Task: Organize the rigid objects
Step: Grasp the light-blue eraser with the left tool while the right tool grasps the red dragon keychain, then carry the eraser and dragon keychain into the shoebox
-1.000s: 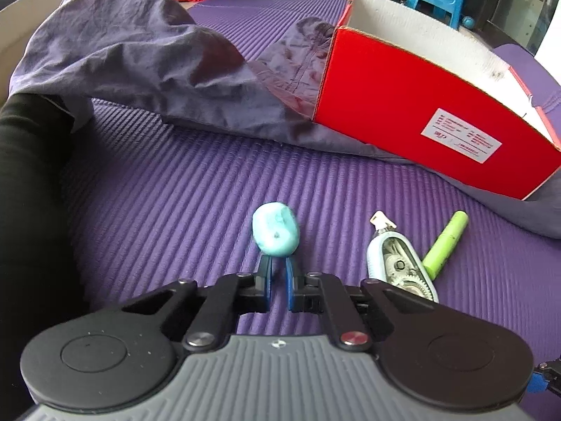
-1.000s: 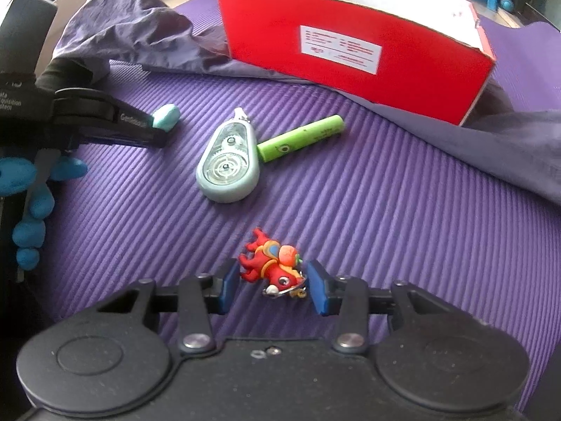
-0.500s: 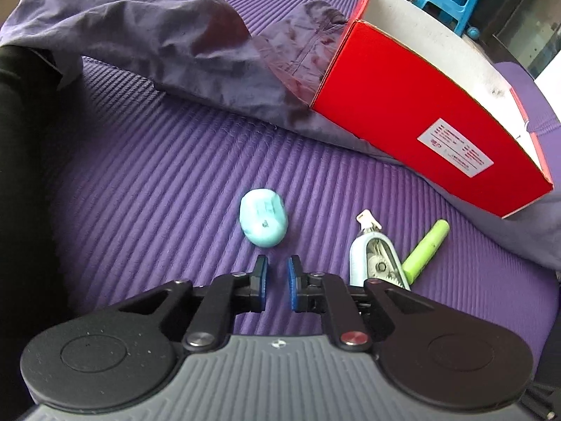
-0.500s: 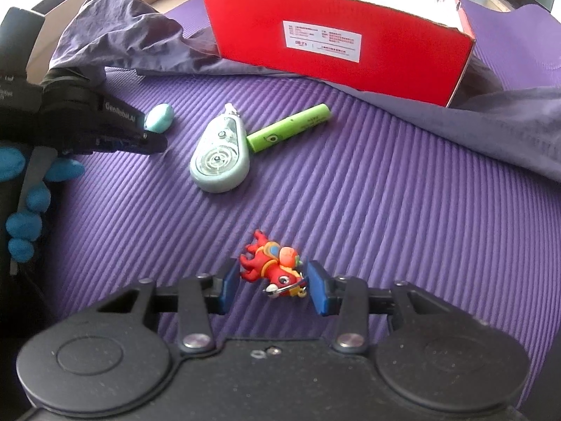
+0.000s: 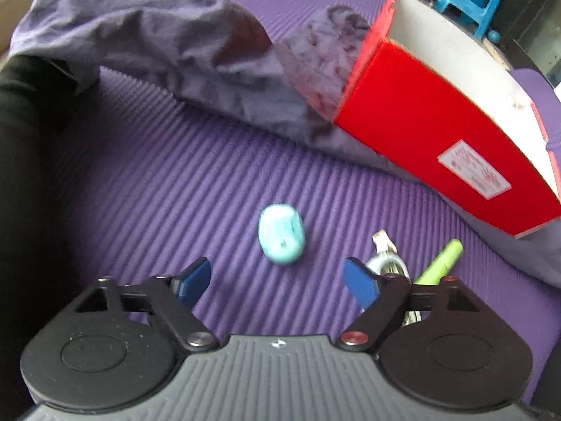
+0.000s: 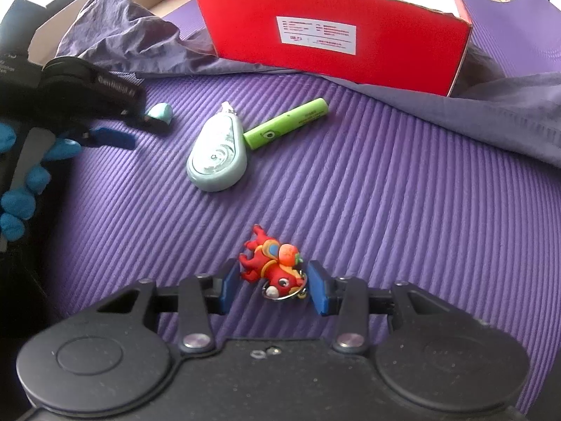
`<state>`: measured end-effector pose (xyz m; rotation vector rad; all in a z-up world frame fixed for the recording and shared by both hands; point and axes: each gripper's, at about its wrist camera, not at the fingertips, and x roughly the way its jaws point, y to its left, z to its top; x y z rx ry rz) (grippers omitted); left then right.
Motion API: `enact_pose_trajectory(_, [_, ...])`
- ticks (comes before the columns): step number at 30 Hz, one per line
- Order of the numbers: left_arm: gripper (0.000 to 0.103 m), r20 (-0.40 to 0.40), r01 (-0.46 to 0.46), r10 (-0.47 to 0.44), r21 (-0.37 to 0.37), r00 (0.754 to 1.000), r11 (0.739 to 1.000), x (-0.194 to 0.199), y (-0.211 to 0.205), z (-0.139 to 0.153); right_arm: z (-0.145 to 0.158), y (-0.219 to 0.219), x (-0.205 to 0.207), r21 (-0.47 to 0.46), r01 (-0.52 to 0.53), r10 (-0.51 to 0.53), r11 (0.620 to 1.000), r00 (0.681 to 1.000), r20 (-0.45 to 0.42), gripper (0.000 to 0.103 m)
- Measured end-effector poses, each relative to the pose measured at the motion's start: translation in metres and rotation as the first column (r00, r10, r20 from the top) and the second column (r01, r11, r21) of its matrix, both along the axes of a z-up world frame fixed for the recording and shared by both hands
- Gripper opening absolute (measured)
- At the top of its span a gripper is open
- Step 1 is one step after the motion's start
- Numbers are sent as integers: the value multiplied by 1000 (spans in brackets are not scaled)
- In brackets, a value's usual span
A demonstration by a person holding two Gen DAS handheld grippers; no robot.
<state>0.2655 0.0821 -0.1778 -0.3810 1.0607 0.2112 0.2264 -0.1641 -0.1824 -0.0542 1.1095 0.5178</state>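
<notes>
Left wrist view: left gripper [image 5: 277, 280] jaws just opened, teal eraser [image 5: 281, 233] at 12 o'clock, untouched; right gripper [image 6: 273, 286] jaws clenched on red toy keychain [image 6: 271, 266].

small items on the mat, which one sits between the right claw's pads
The red toy figure. The teal eraser, correction tape and green battery lie farther off, toward the red box.

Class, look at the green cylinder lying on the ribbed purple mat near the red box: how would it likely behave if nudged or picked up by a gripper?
The green cylinder looks round and smooth, so it would probably roll if pushed sideways, though the purple mat's ribs may slow it. It seems rigid, unlikely to bend. Its slick surface might slip between the pads unless gripped across its middle.
</notes>
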Motion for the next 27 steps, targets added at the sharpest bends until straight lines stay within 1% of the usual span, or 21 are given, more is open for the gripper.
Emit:
enact_pose_trajectory(4, [84,-26,-24,25,8,999,1000,18,6,-3,0,-2,-1,4,0,0,1000,1000,1,41])
enact_pose_trajectory(8, [83,-66,-46,50,63,997,997,34,9,-11,0,-1,-1,5,3,-3,1000,1000,0,41])
enact_pose_trajectory(10, [83,-69,-30,37,104,997,994,38,5,-12,0,0,0,6,3,-3,1000,1000,0,41])
enact_pose_trajectory(13, [82,-68,-21,30,126,997,992,40,0,-14,1,-1,0,9,4,-4,1000,1000,-3,41])
enact_pose_trajectory(15, [78,-60,-18,27,140,998,990,39,-2,-14,0,-1,0,9,2,-2,1000,1000,-2,41])
enact_pose_trajectory(17, [70,-58,-17,26,154,998,988,40,-2,-13,0,-1,0,8,1,-1,1000,1000,-2,41])
enact_pose_trajectory(18, [68,-55,-17,26,156,998,988,40,-2,-12,0,-1,1,8,1,-1,1000,1000,-2,41])
enact_pose_trajectory(21, [57,-46,-16,24,162,999,987,39,1,-11,0,-1,0,6,1,-1,1000,1000,-1,41])
enact_pose_trajectory(22, [49,-44,-15,23,170,999,985,37,2,-10,1,0,0,4,1,-1,1000,1000,0,41])
enact_pose_trajectory(23, [34,-30,-11,16,160,999,987,36,3,-8,0,0,-1,3,1,-1,1000,1000,1,41])
enact_pose_trajectory(24, [29,-22,-6,9,146,1000,989,35,4,-7,1,1,-1,0,1,-1,1000,1000,2,41])
enact_pose_trajectory(27, [30,-24,0,3,138,1000,990,34,4,-6,2,1,-2,-2,7,-7,1000,1000,6,41])
